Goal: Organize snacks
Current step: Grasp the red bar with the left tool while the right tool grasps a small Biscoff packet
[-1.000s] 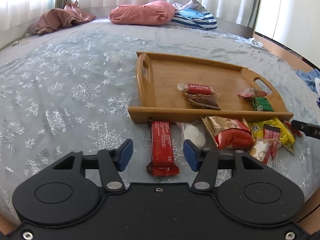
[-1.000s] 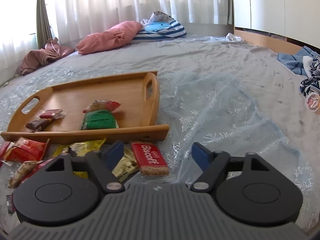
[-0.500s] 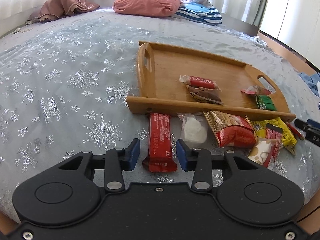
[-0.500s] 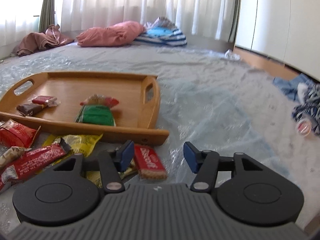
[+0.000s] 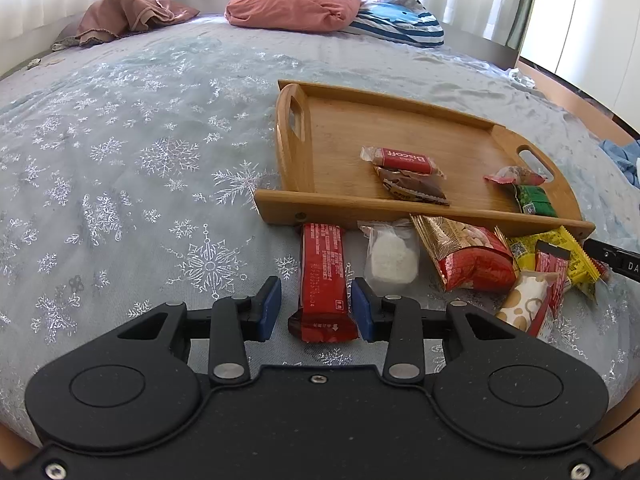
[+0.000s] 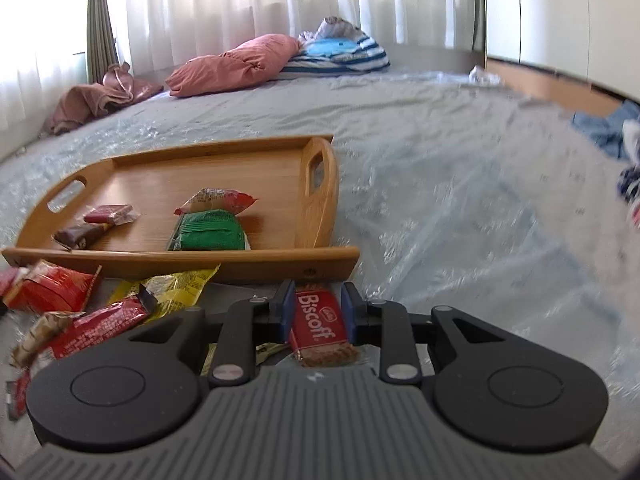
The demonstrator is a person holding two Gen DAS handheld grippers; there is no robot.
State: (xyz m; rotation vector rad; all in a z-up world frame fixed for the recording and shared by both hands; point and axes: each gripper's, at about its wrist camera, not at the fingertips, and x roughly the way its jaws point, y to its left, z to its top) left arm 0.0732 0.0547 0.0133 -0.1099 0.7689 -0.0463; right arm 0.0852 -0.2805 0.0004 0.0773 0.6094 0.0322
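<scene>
A wooden tray lies on the bed and holds a red Biscoff pack, a brown pack and a green pack. My left gripper straddles the near end of a long red bar; the right pad touches it, the left pad stands a little off. My right gripper is shut on a red Biscoff pack just before the tray's front rim. The green pack shows in the tray.
Loose snacks lie before the tray: a white clear-wrapped one, a red-gold bag, a yellow pack, a cream dotted one. Pillows and clothes lie at the far end of the snowflake-patterned bed.
Both grippers have narrowed. The left closed in around the red bar. The right moved forward and shut on the Biscoff pack.
</scene>
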